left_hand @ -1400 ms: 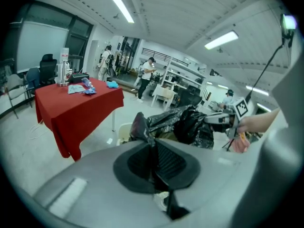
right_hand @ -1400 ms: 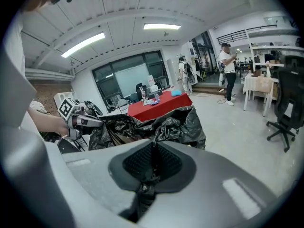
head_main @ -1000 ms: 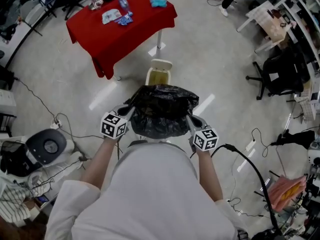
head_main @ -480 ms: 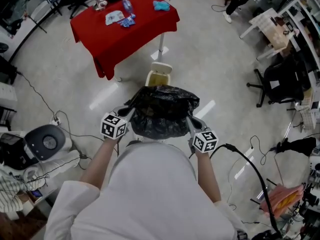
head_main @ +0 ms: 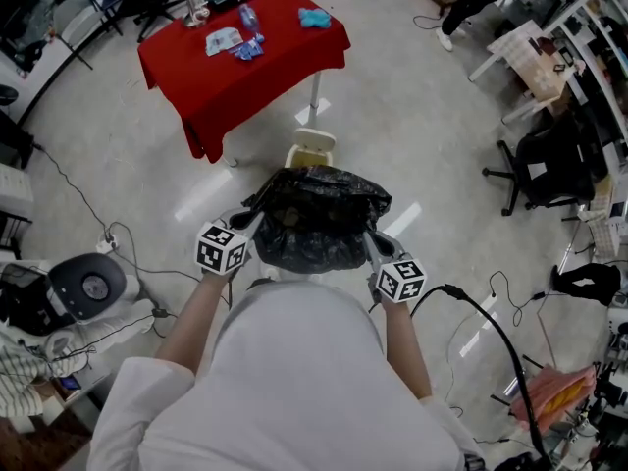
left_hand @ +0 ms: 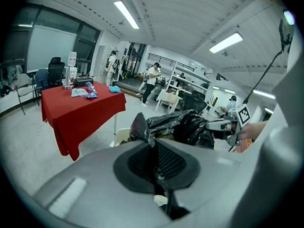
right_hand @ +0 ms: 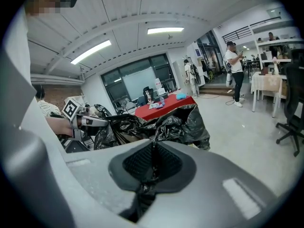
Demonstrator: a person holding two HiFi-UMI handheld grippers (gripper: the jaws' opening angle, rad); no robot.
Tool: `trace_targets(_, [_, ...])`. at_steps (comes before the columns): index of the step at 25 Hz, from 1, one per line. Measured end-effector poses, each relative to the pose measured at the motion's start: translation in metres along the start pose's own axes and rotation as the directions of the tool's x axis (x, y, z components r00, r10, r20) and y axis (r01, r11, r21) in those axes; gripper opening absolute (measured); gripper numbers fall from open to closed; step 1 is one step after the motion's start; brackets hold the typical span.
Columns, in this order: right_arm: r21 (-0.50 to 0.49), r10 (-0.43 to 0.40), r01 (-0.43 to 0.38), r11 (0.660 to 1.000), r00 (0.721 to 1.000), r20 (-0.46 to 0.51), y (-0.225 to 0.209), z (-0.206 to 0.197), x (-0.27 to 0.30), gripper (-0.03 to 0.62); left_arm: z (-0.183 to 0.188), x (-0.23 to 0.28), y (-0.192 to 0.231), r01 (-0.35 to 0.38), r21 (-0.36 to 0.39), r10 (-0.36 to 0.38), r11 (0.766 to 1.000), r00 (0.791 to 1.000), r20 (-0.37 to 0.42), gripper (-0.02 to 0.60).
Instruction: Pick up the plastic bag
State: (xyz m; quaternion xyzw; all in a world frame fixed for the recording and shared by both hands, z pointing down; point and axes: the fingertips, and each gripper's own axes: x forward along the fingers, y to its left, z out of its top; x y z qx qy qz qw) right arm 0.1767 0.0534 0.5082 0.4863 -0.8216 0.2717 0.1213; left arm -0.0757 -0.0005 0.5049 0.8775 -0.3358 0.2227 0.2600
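The big black crinkly plastic bag (head_main: 319,219) is in the middle of the scene, just in front of the person's body. It hangs between the two grippers.

The left gripper (left_hand: 153,151) is pressed together, with a thin fold of the bag's left edge pinched in it. The right gripper (right_hand: 152,158) is pressed together too, and it pinches the bag's right edge. The mouth of the bag is stretched a little between them.

I think the grabbing step is done and the lifting step is the one in hand. The bottom of the bag is hidden under its own bulk from above, so I cannot be sure it is clear of the floor. The next move should be to raise both grippers together, level and slow. The thin plastic could slip or tear if one side pulls harder.

There is open grey floor around the bag. The small cream bin with a raised lid (head_main: 312,150) stands just on the far side of it. The table with the red cloth (head_main: 275,52) is farther off to the left. A black office chair (head_main: 545,150) is well apart on the right. A black cable (head_main: 491,327) curls on the floor near the right side, and a round white machine (head_main: 93,287) sits near the left.
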Motion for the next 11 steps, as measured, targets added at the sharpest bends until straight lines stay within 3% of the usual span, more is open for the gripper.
trace_targets(11, [-0.013, -0.006, 0.007, 1.0, 1.0, 0.009, -0.012, 0.012, 0.0, 0.002, 0.005, 0.007, -0.006, -0.001, 0.008, 0.001, 1.0, 1.0, 0.001, 0.005])
